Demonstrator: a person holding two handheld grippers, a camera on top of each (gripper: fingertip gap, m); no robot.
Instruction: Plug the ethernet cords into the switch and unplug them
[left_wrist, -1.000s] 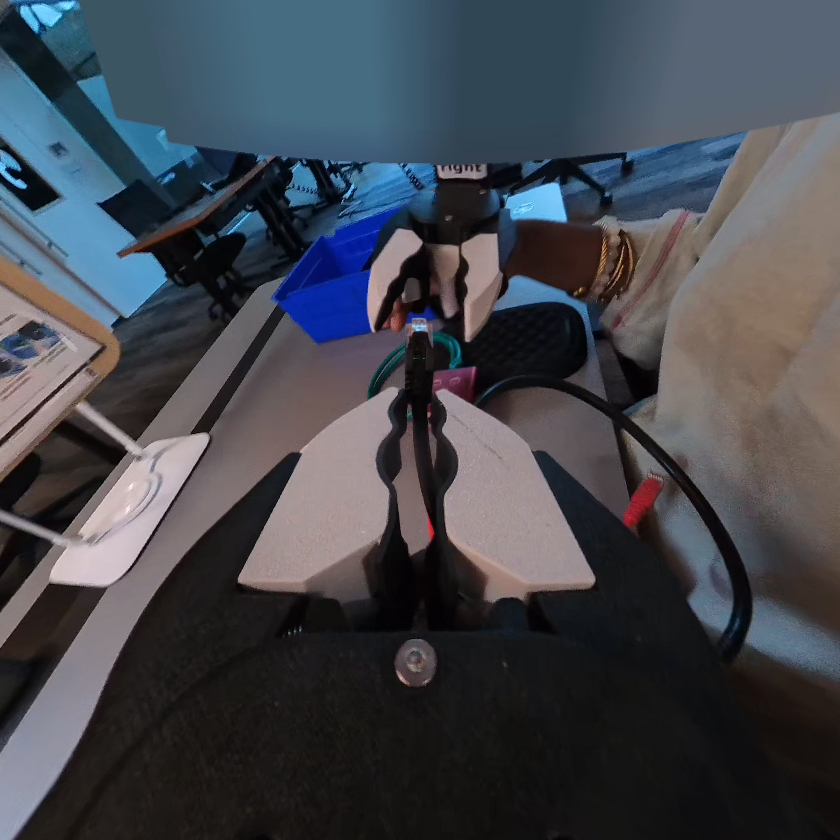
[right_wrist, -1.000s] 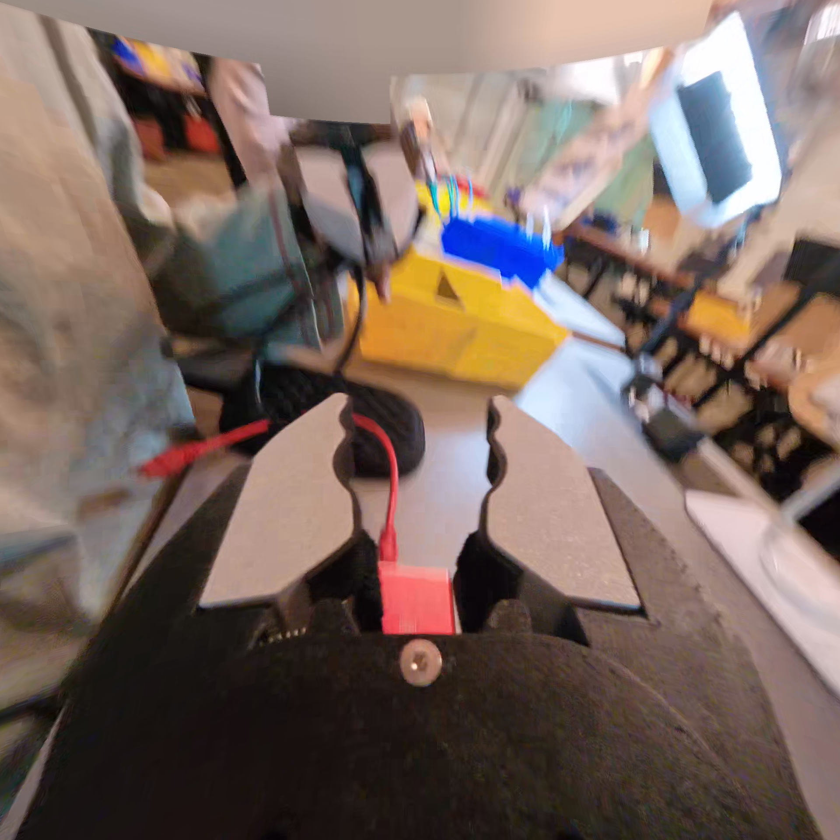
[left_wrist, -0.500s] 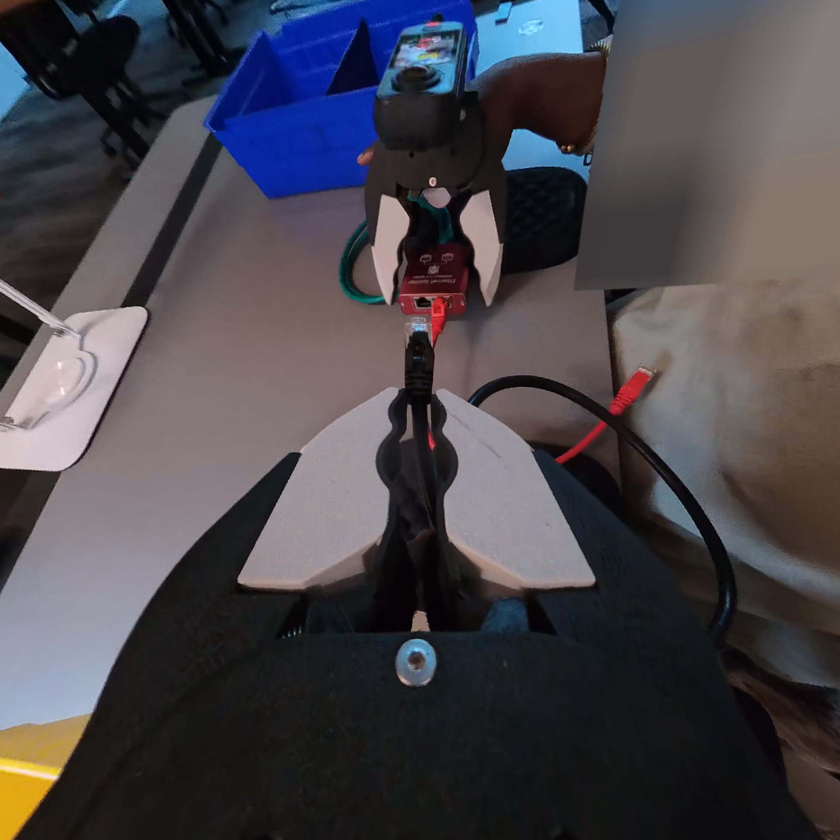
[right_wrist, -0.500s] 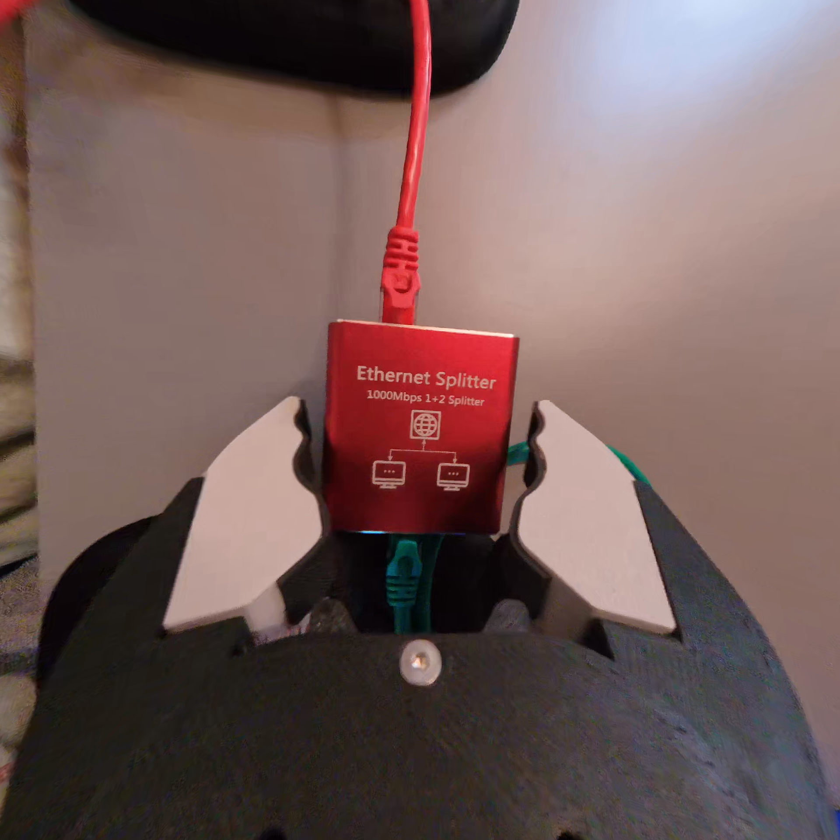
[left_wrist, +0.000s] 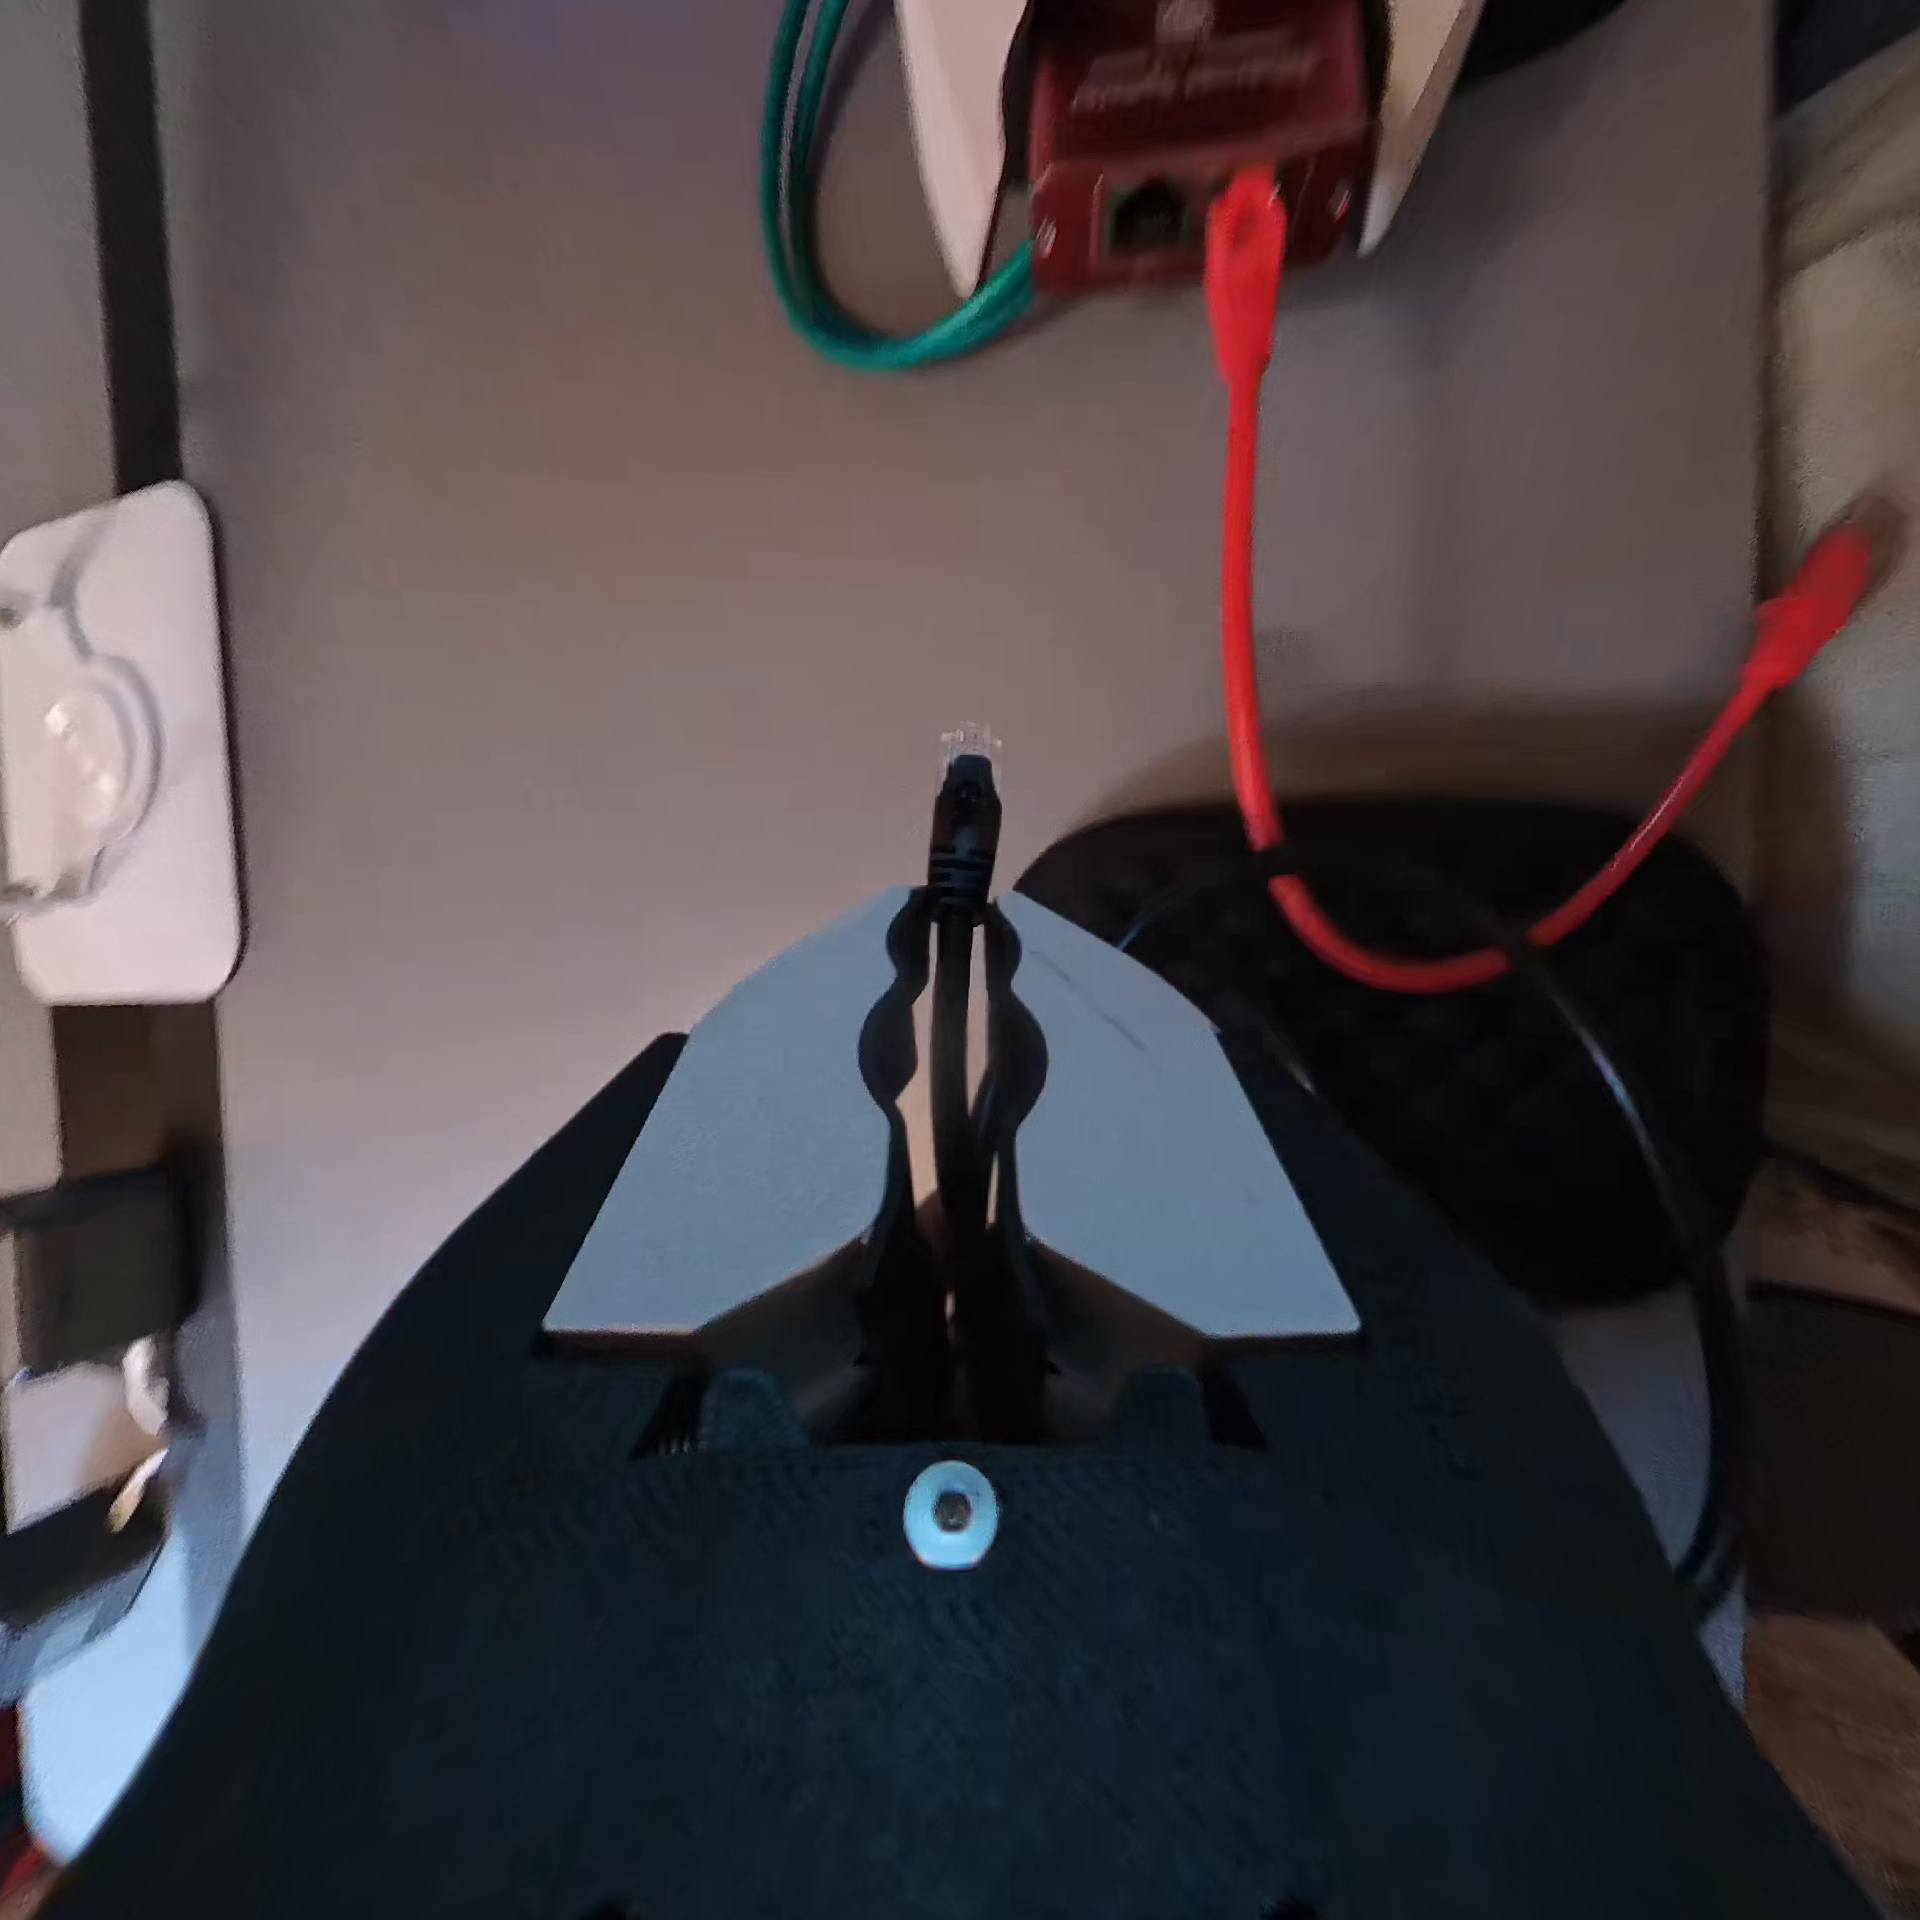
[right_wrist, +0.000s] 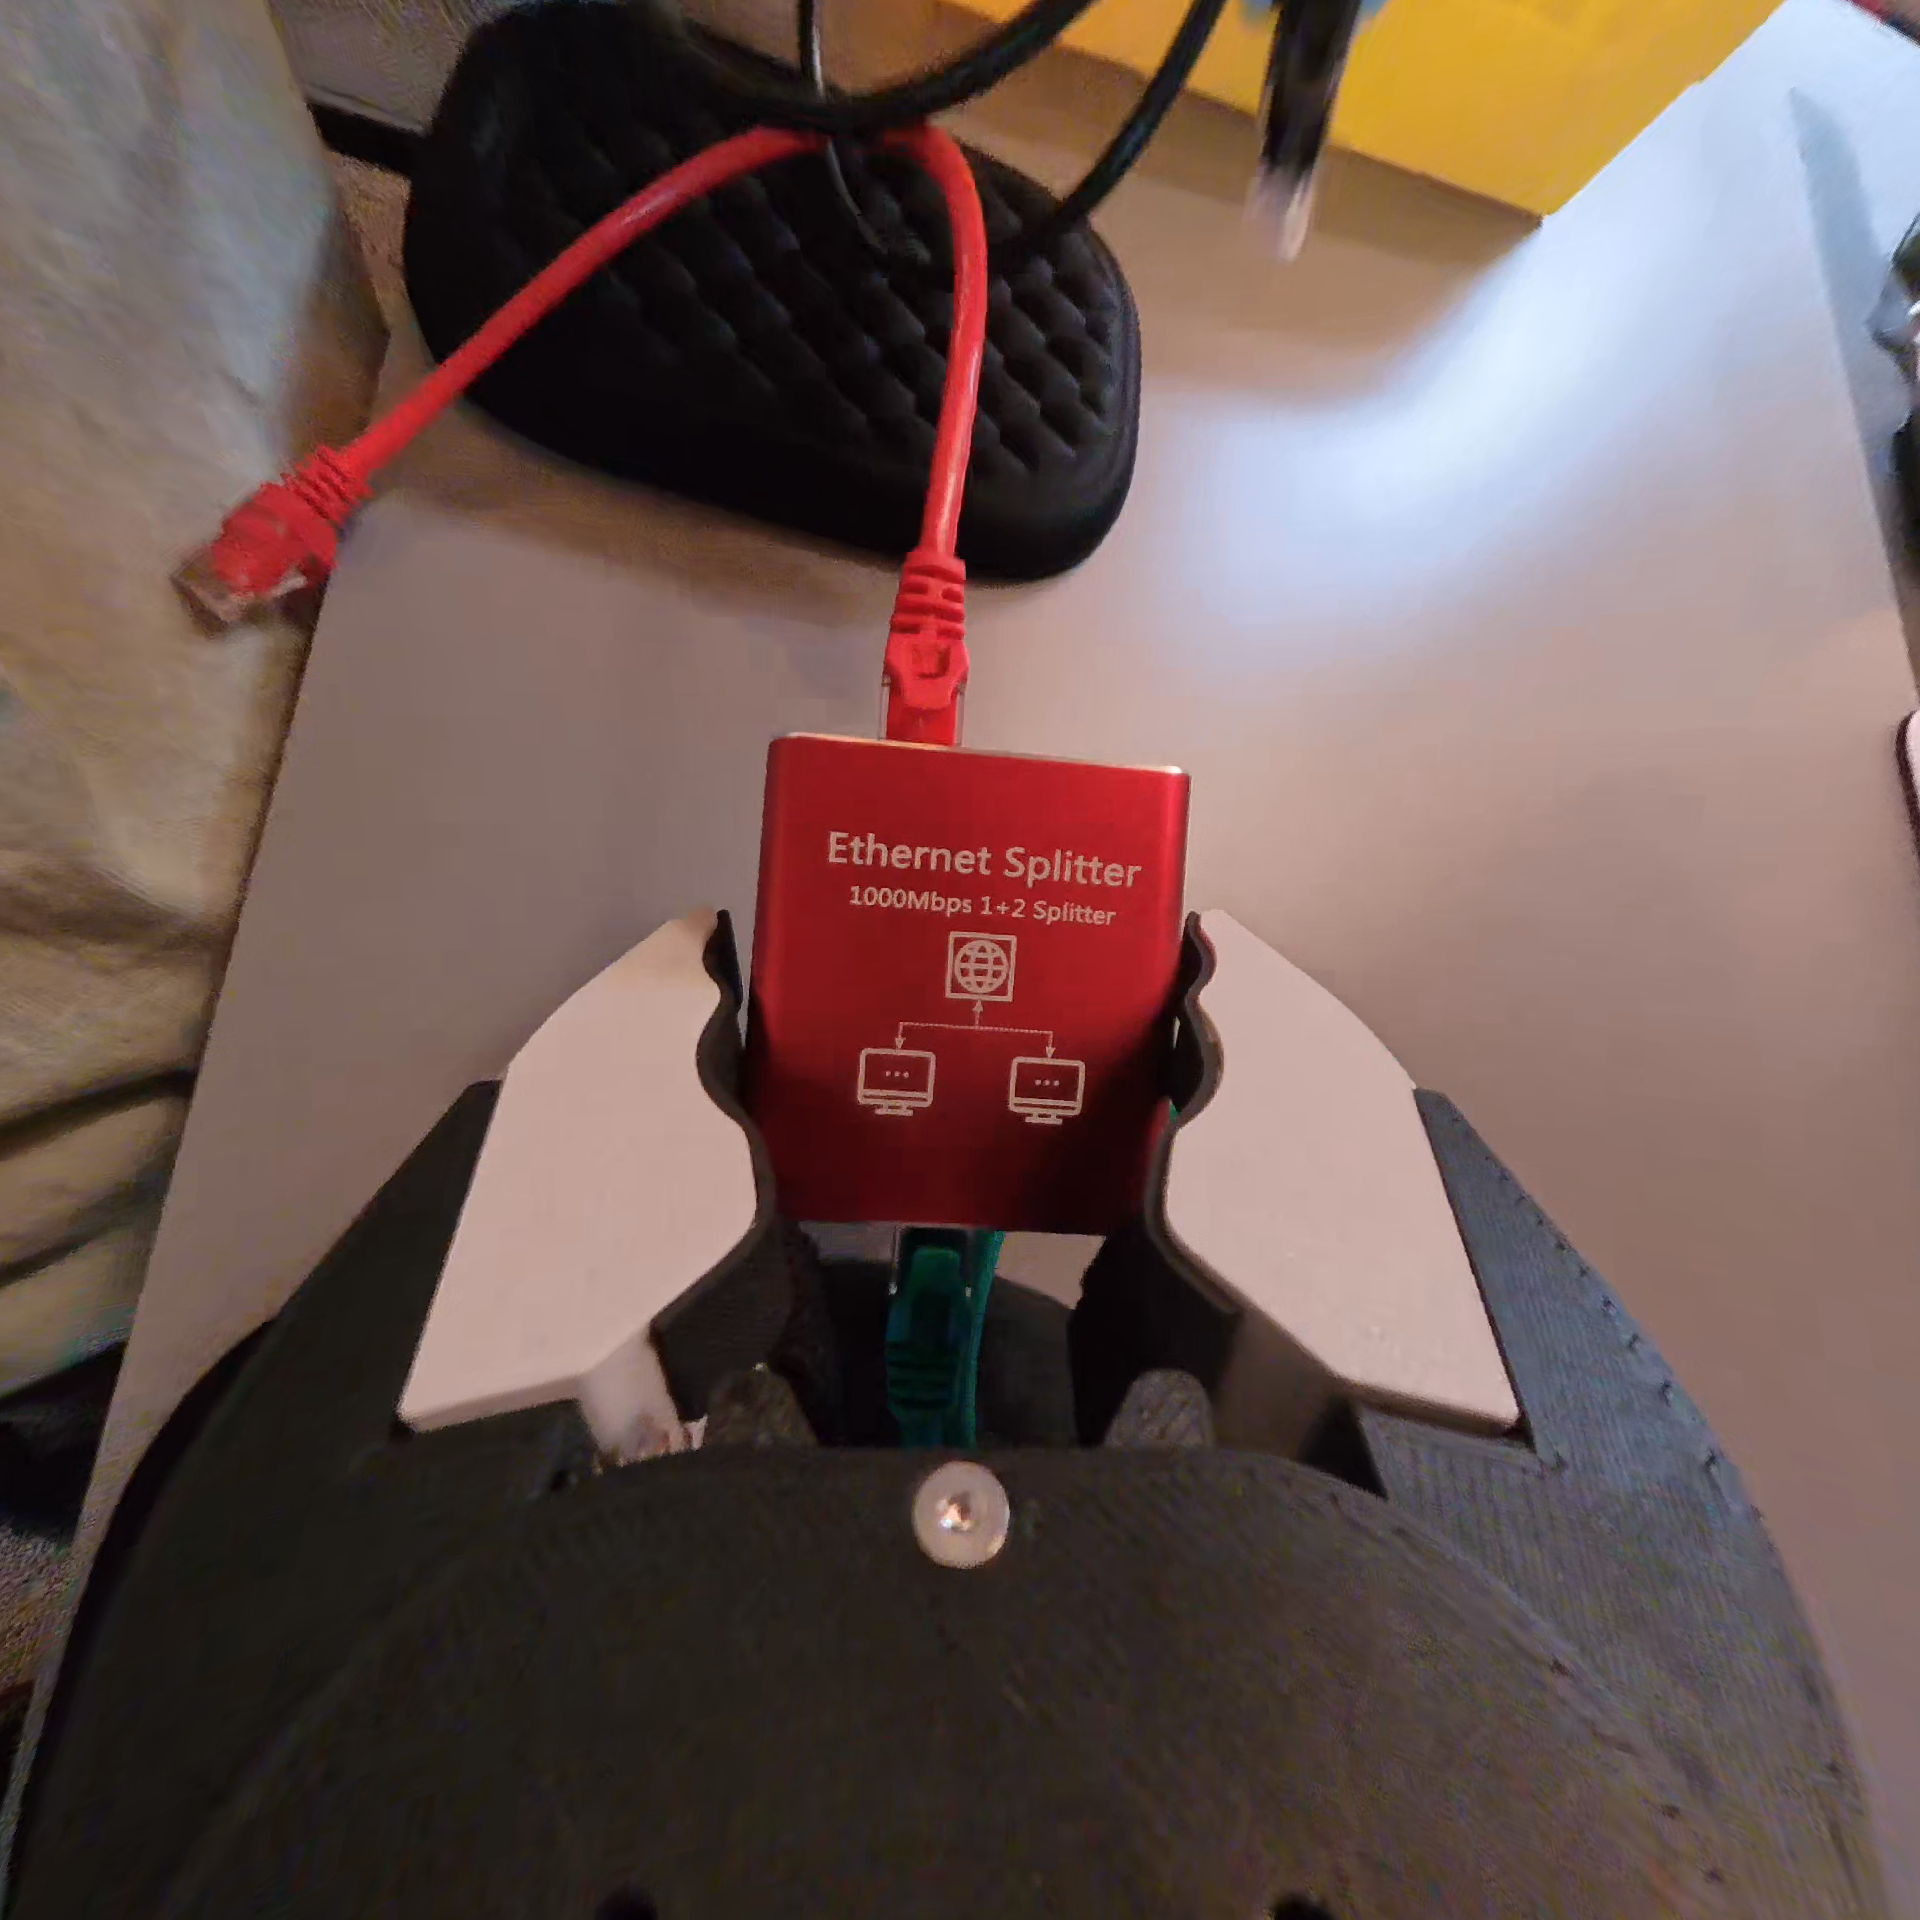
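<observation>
Tilted lower toward the grey tabletop (left_wrist: 582, 499) than half a second ago, the left gripper (left_wrist: 954, 914) stays clamped on the black ethernet cord (left_wrist: 962, 831), its clear plug well short of the small red metal switch box (right_wrist: 971, 977). The right gripper (right_wrist: 961, 1023) squeezes the box's sides; a red cord (right_wrist: 961, 343) fills one port. Best practice: line up with the empty port (left_wrist: 1146, 215), then push straight.

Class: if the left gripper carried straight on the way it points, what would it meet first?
Probably bare table: the left gripper, shut on the black cord, points left of the red switch. Depth is unclear.
</observation>
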